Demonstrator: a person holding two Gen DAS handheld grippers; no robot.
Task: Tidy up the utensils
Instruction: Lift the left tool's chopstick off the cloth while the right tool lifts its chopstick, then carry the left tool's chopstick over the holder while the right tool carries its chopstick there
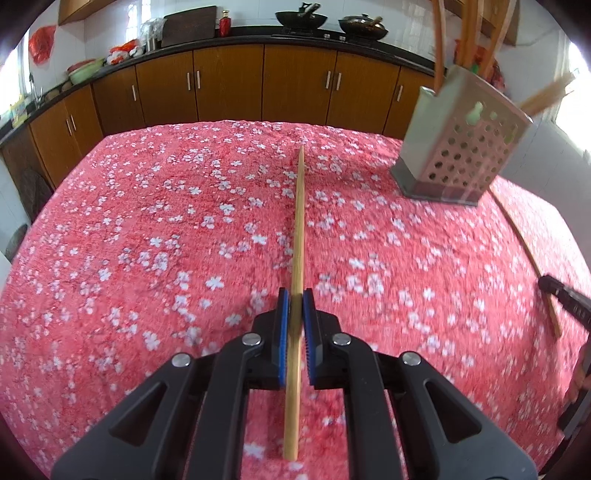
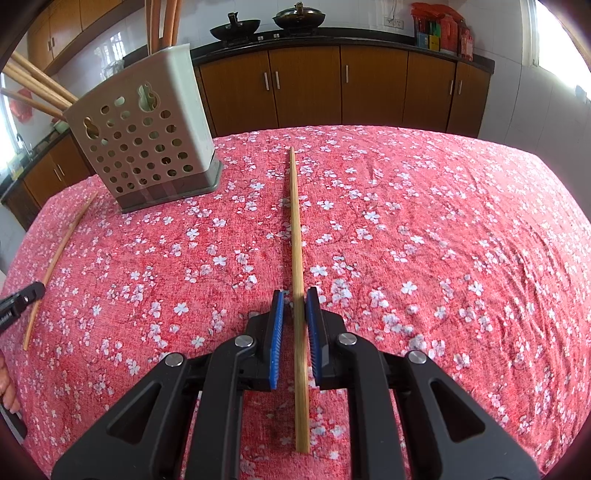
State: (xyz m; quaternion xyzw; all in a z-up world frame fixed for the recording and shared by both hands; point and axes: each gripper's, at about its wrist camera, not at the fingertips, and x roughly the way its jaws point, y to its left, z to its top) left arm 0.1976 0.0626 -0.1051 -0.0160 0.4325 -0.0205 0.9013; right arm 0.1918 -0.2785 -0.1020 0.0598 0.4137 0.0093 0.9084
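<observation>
My left gripper (image 1: 295, 295) is shut on a bamboo chopstick (image 1: 300, 206) that runs straight ahead between its blue pads. My right gripper (image 2: 294, 295) is shut the same way on a second chopstick (image 2: 295, 221). Whether either stick rests on the cloth I cannot tell. A perforated beige utensil holder (image 1: 469, 147) (image 2: 147, 147) stands upright at the far side of the table with several chopsticks and wooden handles in it. It is ahead and to the right in the left wrist view, ahead and to the left in the right wrist view. Each view shows the other gripper's stick at its edge (image 1: 524, 251) (image 2: 59, 254).
A red cloth with white blossoms (image 1: 147, 221) (image 2: 443, 221) covers the table. Brown cabinets (image 1: 229, 85) and a dark counter with woks (image 2: 299, 16) stand beyond its far edge. A person's hand shows at the frame edges (image 1: 581, 369) (image 2: 5, 384).
</observation>
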